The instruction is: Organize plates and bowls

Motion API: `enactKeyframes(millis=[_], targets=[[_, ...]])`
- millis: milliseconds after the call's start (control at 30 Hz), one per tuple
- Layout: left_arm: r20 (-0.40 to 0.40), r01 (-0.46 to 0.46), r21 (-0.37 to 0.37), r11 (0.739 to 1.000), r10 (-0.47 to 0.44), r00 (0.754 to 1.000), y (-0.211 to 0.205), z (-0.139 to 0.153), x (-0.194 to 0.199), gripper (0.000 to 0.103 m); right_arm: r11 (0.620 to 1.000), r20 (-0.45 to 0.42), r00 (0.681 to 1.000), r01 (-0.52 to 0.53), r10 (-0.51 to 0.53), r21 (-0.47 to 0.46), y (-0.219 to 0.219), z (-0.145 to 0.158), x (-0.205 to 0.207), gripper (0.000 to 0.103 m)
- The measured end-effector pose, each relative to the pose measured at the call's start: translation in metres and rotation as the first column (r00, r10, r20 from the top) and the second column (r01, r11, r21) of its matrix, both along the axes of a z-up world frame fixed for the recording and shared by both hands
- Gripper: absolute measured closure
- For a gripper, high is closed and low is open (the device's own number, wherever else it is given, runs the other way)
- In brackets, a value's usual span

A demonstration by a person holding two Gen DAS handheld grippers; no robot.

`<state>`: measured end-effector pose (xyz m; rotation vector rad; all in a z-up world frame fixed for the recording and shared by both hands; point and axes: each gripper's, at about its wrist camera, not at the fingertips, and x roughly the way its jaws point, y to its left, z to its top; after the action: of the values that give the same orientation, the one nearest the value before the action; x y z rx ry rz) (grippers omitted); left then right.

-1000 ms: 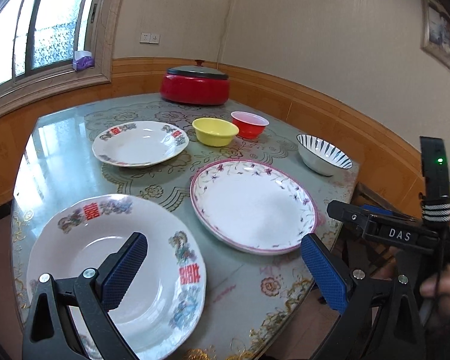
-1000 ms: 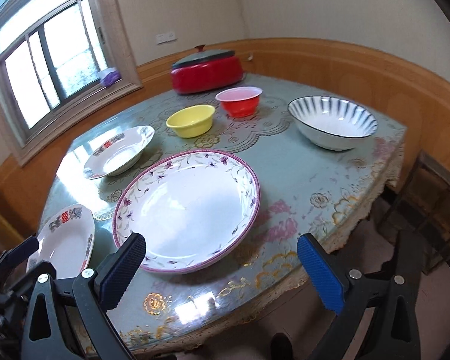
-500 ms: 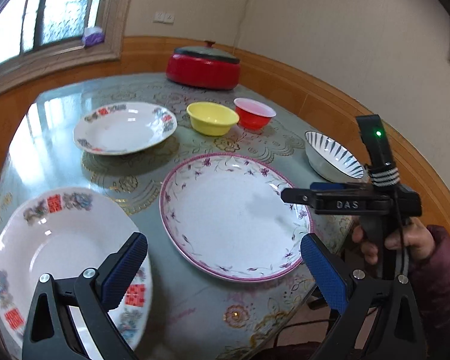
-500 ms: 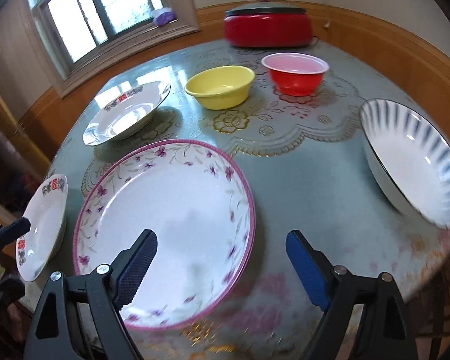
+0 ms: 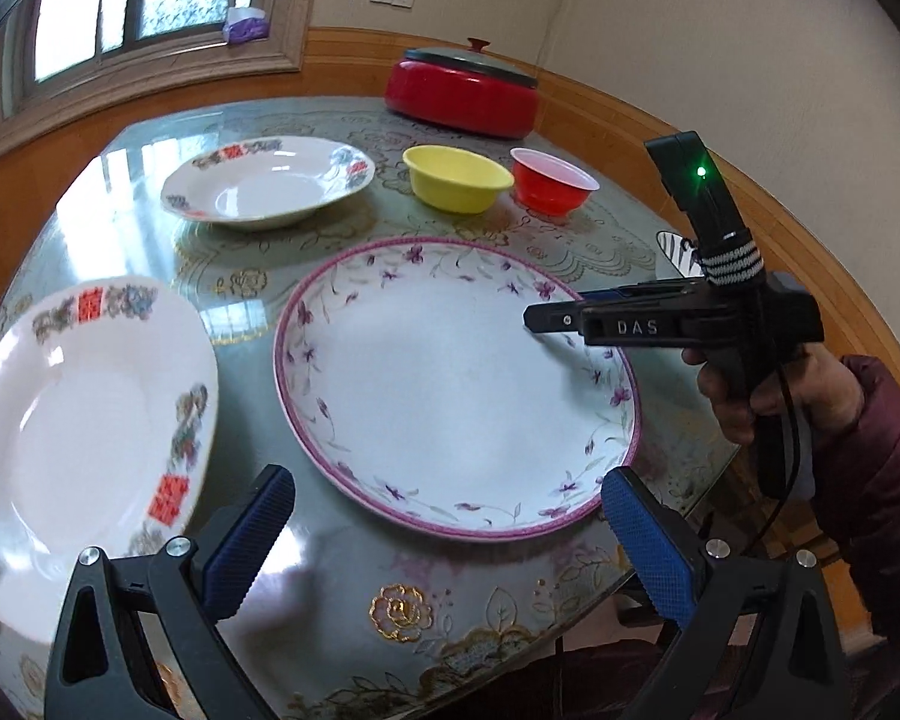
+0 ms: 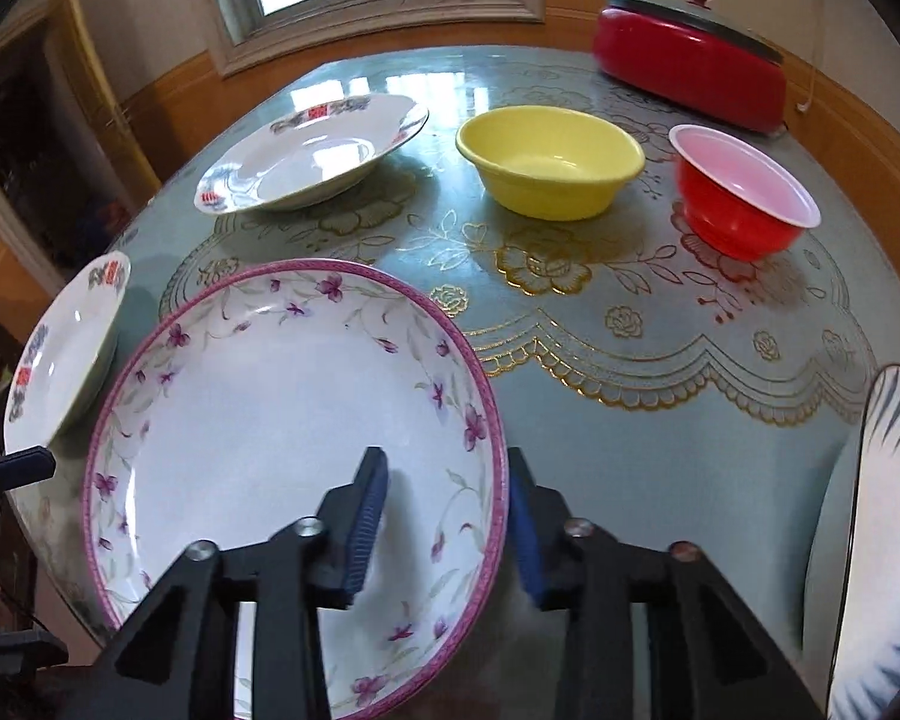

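Note:
A large white plate with a pink rim and purple flowers (image 5: 450, 384) (image 6: 258, 456) lies on the table. My right gripper (image 6: 447, 516) straddles its right rim, one pad inside and one outside, jaws partly closed with a gap still showing. It also shows in the left wrist view (image 5: 546, 321). My left gripper (image 5: 450, 540) is open and empty at the near table edge. Two white plates with red characters lie near left (image 5: 78, 432) and far left (image 5: 264, 180). A yellow bowl (image 6: 549, 159), a red bowl (image 6: 744, 201) and a blue-striped bowl (image 6: 882, 540) stand on the table.
A red lidded pot (image 5: 465, 93) stands at the table's far edge by the wood-panelled wall. The table (image 6: 630, 360) has a glossy green floral cover. A window is behind at the left. The person's hand (image 5: 774, 390) holds the right gripper.
My right gripper has moved down and forward onto the flowered plate's right rim, and its jaws have narrowed around it. The left wrist view has shifted right, toward that plate.

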<state>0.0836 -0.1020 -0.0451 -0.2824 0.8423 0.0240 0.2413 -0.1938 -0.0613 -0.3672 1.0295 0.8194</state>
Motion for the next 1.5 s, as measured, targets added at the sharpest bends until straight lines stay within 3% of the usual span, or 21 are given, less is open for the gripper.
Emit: enactKeyframes(millis=[433, 500, 900, 1133, 1367, 1500], targets=[[-0.034, -0.095, -0.002, 0.995, 0.095, 0.995, -0.011, -0.007, 0.013, 0.001, 0.988, 0.038, 0.989, -0.140, 0.143, -0.058, -0.011, 0.004, -0.001, 0.072], [-0.051, -0.115, -0.003, 0.993, 0.115, 0.992, -0.009, -0.010, 0.016, 0.009, 0.987, 0.028, 0.988, -0.152, 0.153, -0.057, -0.014, 0.004, -0.002, 0.072], [-0.068, -0.209, -0.038, 0.977, 0.206, 0.976, 0.004, -0.020, 0.030, 0.013, 0.963, 0.078, 0.965, -0.242, 0.252, -0.117, 0.018, 0.004, 0.006, 0.071], [-0.065, -0.167, -0.021, 0.986, 0.165, 0.984, -0.004, -0.019, 0.044, 0.020, 0.955, 0.098, 0.962, -0.234, 0.255, -0.182, -0.002, 0.005, 0.010, 0.071], [-0.128, -0.195, 0.041, 0.980, 0.199, 0.972, 0.005, -0.026, 0.052, 0.058, 0.970, 0.008, 0.974, -0.226, 0.227, -0.089, -0.037, 0.003, 0.001, 0.071], [-0.120, -0.211, 0.067, 0.975, 0.218, 0.969, 0.007, -0.026, 0.060, 0.056, 0.988, 0.002, 0.988, -0.154, 0.154, 0.002, -0.044, -0.001, 0.000, 0.069]])
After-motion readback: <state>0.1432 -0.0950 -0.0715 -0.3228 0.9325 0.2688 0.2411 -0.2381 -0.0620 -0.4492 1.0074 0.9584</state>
